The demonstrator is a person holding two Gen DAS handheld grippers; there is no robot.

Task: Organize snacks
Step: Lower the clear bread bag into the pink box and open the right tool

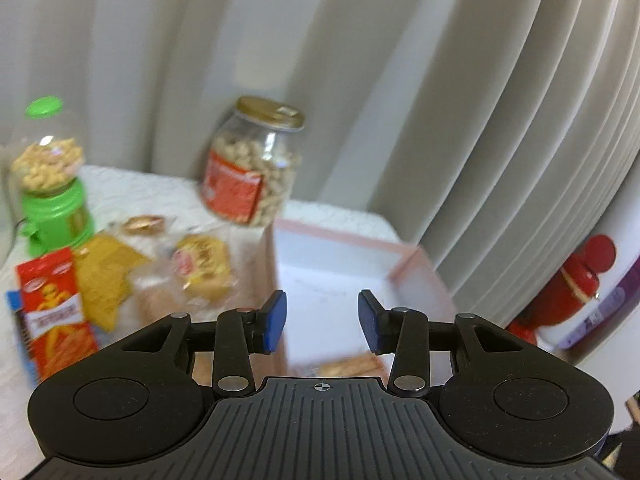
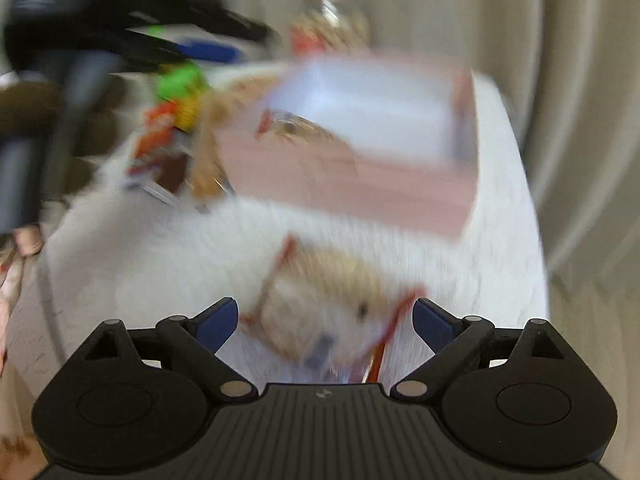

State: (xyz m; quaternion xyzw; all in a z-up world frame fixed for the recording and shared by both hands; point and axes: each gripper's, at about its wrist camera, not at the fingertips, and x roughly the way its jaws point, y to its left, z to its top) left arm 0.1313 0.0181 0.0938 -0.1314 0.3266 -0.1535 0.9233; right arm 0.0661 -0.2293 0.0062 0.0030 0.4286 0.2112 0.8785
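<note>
My left gripper (image 1: 323, 322) hangs open over the pink box (image 1: 404, 268), nothing between its blue pads (image 1: 276, 322). A snack packet (image 1: 352, 364) lies in the box's near end. Left of the box are a round cake packet (image 1: 202, 264), a yellow packet (image 1: 106, 280) and a red snack carton (image 1: 56, 312). In the blurred right wrist view, my right gripper (image 2: 326, 324) stands wide open above a clear, red-edged snack packet (image 2: 332, 308) on the white table (image 2: 160, 264); its pads are apart from it. Beyond it, the pink box (image 2: 360, 184) holds one packet (image 2: 296, 126).
A peanut jar (image 1: 252, 164) with a gold lid stands behind the box, and a green nut dispenser (image 1: 52, 184) is at the far left. Grey curtains (image 1: 440, 100) hang close behind the table. A red object (image 1: 576, 284) sits off the table's right edge. The left gripper (image 2: 120, 20) shows blurred at upper left.
</note>
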